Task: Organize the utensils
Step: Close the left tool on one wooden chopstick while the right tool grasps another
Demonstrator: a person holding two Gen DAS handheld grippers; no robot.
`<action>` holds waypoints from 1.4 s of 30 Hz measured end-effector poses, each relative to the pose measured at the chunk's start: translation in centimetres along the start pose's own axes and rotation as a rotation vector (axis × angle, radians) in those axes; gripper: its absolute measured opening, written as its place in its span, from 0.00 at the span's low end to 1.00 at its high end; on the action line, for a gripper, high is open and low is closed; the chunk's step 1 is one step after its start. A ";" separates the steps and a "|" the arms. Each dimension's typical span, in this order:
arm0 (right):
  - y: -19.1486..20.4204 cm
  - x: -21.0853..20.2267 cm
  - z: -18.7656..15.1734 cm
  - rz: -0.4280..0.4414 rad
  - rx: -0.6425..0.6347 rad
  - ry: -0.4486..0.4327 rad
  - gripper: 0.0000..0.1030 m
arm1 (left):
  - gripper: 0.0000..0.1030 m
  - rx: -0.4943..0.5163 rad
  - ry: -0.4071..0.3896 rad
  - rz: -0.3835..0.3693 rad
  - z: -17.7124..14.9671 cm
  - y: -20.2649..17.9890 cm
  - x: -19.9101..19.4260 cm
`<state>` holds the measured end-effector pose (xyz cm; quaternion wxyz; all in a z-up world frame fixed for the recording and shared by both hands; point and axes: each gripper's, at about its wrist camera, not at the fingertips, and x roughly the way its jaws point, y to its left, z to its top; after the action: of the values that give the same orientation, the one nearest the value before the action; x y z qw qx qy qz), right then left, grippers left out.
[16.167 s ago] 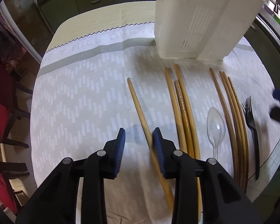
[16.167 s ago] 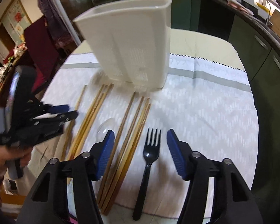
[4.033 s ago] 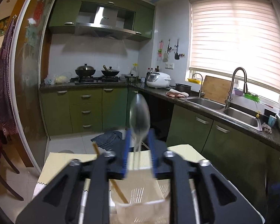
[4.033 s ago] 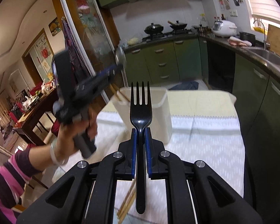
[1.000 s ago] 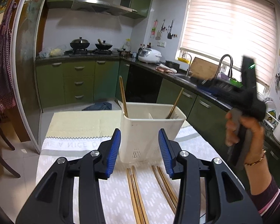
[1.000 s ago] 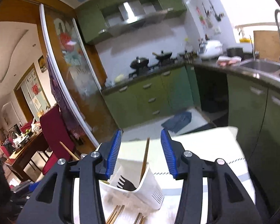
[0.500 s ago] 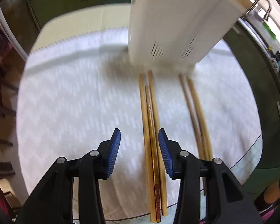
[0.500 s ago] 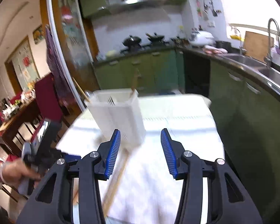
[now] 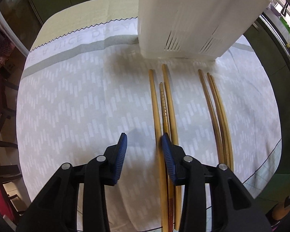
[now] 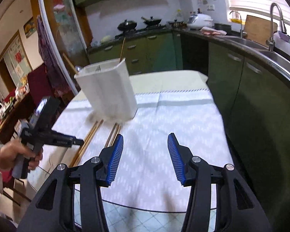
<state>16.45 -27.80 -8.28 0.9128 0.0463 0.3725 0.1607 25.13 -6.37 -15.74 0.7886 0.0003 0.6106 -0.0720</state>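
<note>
Surface (image 9: 71, 106): covered by a white woven cloth (image 10: 164, 119) with a pale chevron pattern, a grey band and a zigzag-stitched far hem; a cream strip of the top shows beyond the hem. Room: kitchen with green cabinets (image 10: 156, 48), a dark counter, two woks on the stove (image 10: 139, 24), a rice cooker (image 10: 200, 20) and a steel faucet (image 10: 274, 23) under a blinded window.

Utensil holder (image 9: 195, 17): white plastic, boxy with rounded corners and slotted vents low on its walls, standing upright on the cloth. In the right wrist view, black fork tines (image 10: 98, 68) and two chopstick ends rise above its rim.

Chopsticks: slender, smooth, tan bamboo. One group of three (image 9: 160, 104) lies just in front of the holder; a second group of three (image 9: 214, 104) lies beside it to the right, apart from the first.

Left tool (image 9: 144, 150): blue ribbed pads parted, holding nothing, low over the cloth with its right pad over the near group.

Right tool (image 10: 146, 148): pads wide apart, empty, above bare cloth, right of the chopsticks.
</note>
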 end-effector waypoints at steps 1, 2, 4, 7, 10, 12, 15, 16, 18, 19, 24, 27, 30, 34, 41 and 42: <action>0.4 0.6 -0.1 0.002 -0.010 0.023 0.47 | 0.35 0.003 0.003 0.001 0.0 -0.1 0.0; 0.8 1.2 0.1 0.003 -0.019 0.041 0.48 | 0.35 0.006 0.006 0.000 0.2 0.0 0.1; 1.8 2.6 0.1 0.008 -0.049 0.094 0.48 | 0.35 0.019 0.014 0.010 0.3 -0.1 0.2; 3.5 4.9 0.4 0.020 -0.090 0.177 0.48 | 0.35 0.054 0.014 0.037 0.7 -0.9 0.4; 5.6 7.4 0.6 -0.007 -0.149 0.238 0.48 | 0.25 0.072 0.018 0.053 1.0 -1.1 0.5; 6.7 9.4 0.4 -0.035 -0.173 0.271 0.42 | 0.23 0.073 0.018 0.067 0.9 -0.3 0.5; 7.8 11.9 -0.3 -0.023 -0.187 0.323 0.37 | 0.23 0.085 0.007 0.086 0.5 0.7 0.2; 8.1 12.6 -0.5 -0.019 -0.185 0.334 0.34 | 0.23 0.090 0.004 0.088 0.3 0.9 0.2; 8.5 13.7 -0.7 -0.023 -0.176 0.351 0.30 | 0.23 0.093 -0.001 0.079 0.1 1.2 0.1; 8.6 14.1 -0.6 -0.026 -0.176 0.355 0.30 | 0.23 0.098 -0.006 0.077 0.1 1.3 0.1; 9.3 15.7 -0.6 -0.049 -0.179 0.386 0.26 | 0.23 0.131 -0.030 0.075 0.0 1.0 -0.1; 9.7 16.3 -0.5 -0.061 -0.184 0.398 0.24 | 0.23 0.130 -0.031 0.062 -0.5 1.1 -0.2; 10.3 16.7 -0.3 -0.083 -0.191 0.410 0.22 | 0.23 0.126 -0.013 0.058 -1.0 1.4 -0.3; 11.4 17.5 0.2 -0.103 -0.209 0.430 0.19 | 0.23 0.092 0.045 0.031 -1.0 2.4 -0.3; 10.0 18.0 1.0 -0.113 -0.178 0.460 0.14 | 0.23 0.062 0.051 0.020 -0.8 3.1 -0.2; 9.7 17.9 1.1 -0.111 -0.166 0.463 0.14 | 0.23 0.067 0.041 0.026 -0.6 3.1 -0.2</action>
<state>26.77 -12.72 -17.41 0.8112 -0.0873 0.5593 0.1468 24.85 -3.27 -15.94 0.7762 0.0364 0.6240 -0.0822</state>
